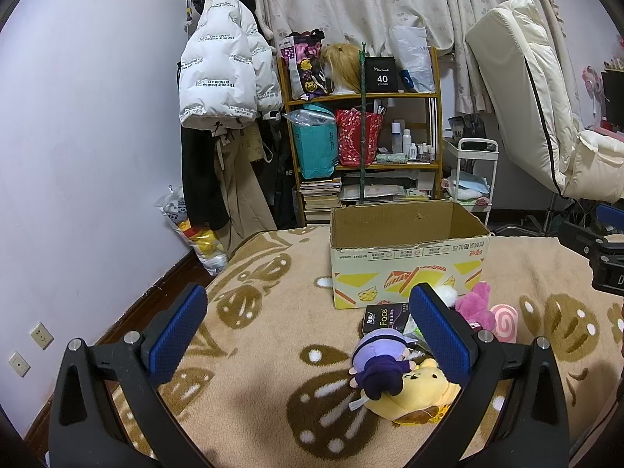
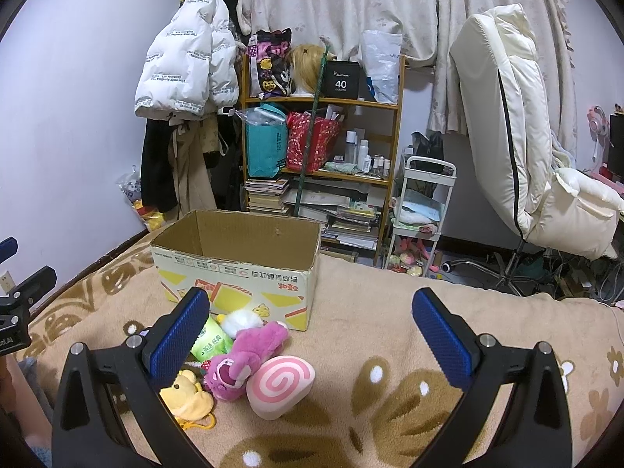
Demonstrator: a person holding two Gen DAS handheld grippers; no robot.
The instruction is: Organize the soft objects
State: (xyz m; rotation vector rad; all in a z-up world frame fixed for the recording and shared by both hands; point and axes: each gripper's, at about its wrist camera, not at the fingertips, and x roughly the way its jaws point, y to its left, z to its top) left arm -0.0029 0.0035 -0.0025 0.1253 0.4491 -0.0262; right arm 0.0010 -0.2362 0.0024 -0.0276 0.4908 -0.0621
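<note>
An open cardboard box (image 1: 405,261) (image 2: 238,273) stands on the patterned blanket. In front of it lie soft toys: a purple doll (image 1: 380,366) on a yellow bear (image 1: 417,394) (image 2: 187,394), a pink plush bear (image 1: 474,306) (image 2: 245,358), a pink swirl cushion (image 1: 505,321) (image 2: 280,384), a white fluffy toy (image 2: 241,319) and a green tissue pack (image 2: 212,341). My left gripper (image 1: 308,331) is open and empty, left of the toys. My right gripper (image 2: 312,335) is open and empty, above the blanket to the right of the toys.
A black "Face" box (image 1: 386,318) lies by the toys. Behind the bed stand a cluttered wooden shelf (image 1: 362,136), a coat rack with a white jacket (image 1: 226,74), a white cart (image 2: 423,210) and a cream chair (image 2: 518,148).
</note>
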